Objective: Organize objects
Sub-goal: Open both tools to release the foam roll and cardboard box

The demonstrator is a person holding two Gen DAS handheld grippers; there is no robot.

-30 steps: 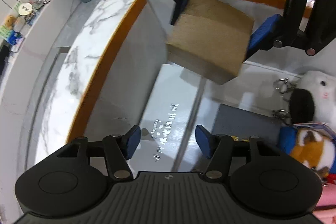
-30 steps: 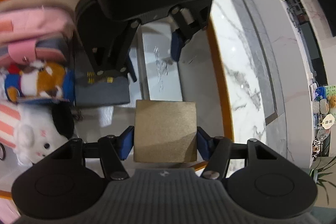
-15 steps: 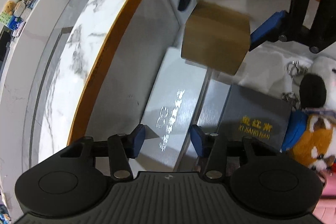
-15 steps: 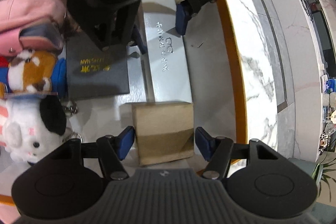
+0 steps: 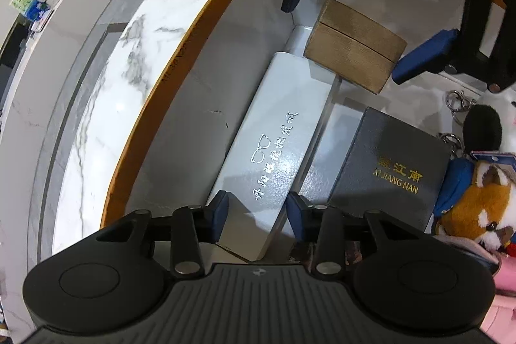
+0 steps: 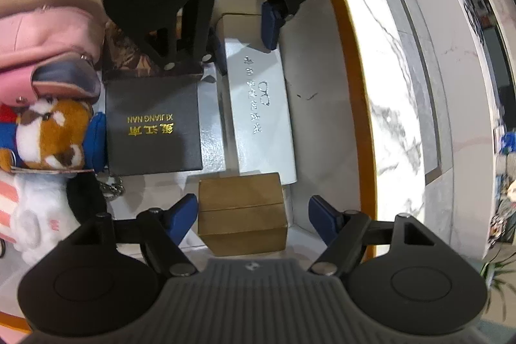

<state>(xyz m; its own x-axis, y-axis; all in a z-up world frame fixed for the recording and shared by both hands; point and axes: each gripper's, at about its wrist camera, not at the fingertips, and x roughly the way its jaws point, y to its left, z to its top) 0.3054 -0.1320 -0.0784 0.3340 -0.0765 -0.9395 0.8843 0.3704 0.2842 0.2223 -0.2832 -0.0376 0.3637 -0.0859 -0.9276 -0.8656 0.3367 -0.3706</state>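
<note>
A gold-brown box point(image 6: 242, 211) point(image 5: 354, 44) rests inside the orange-rimmed bin point(image 5: 180, 60), at the end of a long white glasses case point(image 5: 277, 144) point(image 6: 261, 112). My right gripper point(image 6: 253, 213) is open, its jaws on either side of the box and apart from it. My left gripper point(image 5: 256, 216) is partly open over the near end of the white case; I cannot tell whether it touches it. A dark box with gold letters point(image 5: 390, 179) point(image 6: 153, 131) lies beside the case.
Plush toys, an orange-and-white one point(image 5: 483, 205) point(image 6: 48, 131) and a white one point(image 6: 35, 215), fill the bin's other side with a pink pouch point(image 6: 48, 47) and key rings point(image 5: 454, 102). A marble counter point(image 5: 106, 86) surrounds the bin.
My right gripper lowered the gold-brown box into the bin and opened, letting it go. My left gripper moved down over the white case and narrowed a little.
</note>
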